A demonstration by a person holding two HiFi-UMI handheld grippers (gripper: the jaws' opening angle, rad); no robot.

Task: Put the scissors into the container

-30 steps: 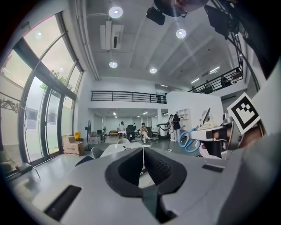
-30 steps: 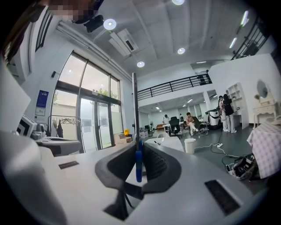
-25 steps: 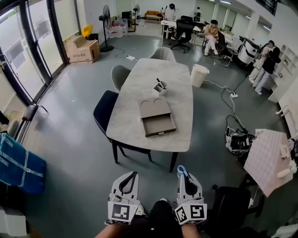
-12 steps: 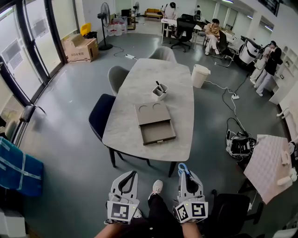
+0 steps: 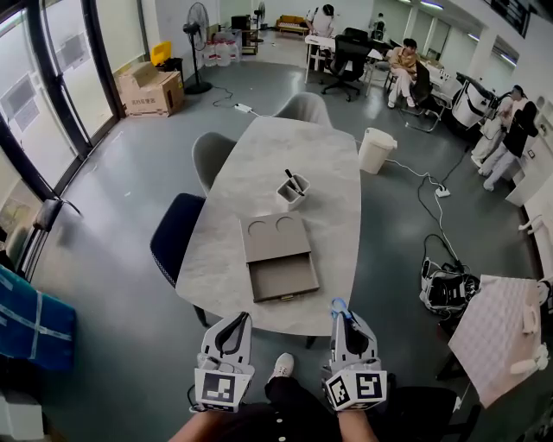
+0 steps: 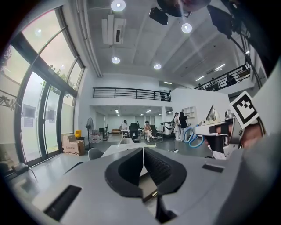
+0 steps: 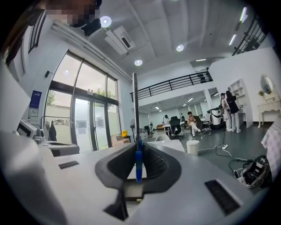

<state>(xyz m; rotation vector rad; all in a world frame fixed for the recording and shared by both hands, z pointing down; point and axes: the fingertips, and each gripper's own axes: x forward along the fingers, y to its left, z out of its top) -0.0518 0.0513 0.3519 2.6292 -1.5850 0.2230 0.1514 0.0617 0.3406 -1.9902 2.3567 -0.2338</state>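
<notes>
Nearest the camera, the left gripper point(image 5: 236, 321) is level and its jaws are together with nothing between them; its own view shows the dark pads meeting point(image 6: 143, 150). Beside it, the right gripper point(image 5: 340, 318) has its jaws clamped on the scissors point(image 5: 338, 306). In the right gripper view the scissors point(image 7: 138, 163) show edge-on, with the blue handle pinched between the pads. In the left gripper view the blue handle loops point(image 6: 193, 134) stick out past the right gripper's tips. Both grippers hang over the floor at the near edge of the bench point(image 5: 341, 224), so the scissors are still in the jaws and not on it.

On the bench, close to that near edge, lies a grey drawer box point(image 5: 275, 239) with two round recesses in its top. Its drawer point(image 5: 282, 278) is pulled out toward the person. Just beyond it, around the bench's middle, stands a small white container point(image 5: 292, 193) with a dark pen-like item upright in it.

A dark blue chair point(image 5: 175, 238) and a grey chair point(image 5: 211, 156) flank the bench's left edge, and another grey chair point(image 5: 304, 107) sits at its far end. A white bin point(image 5: 375, 148) stands on the floor off the far right corner. Farther off are a cardboard box point(image 5: 154, 90), a standing fan point(image 5: 198, 19) and people at desks.
</notes>
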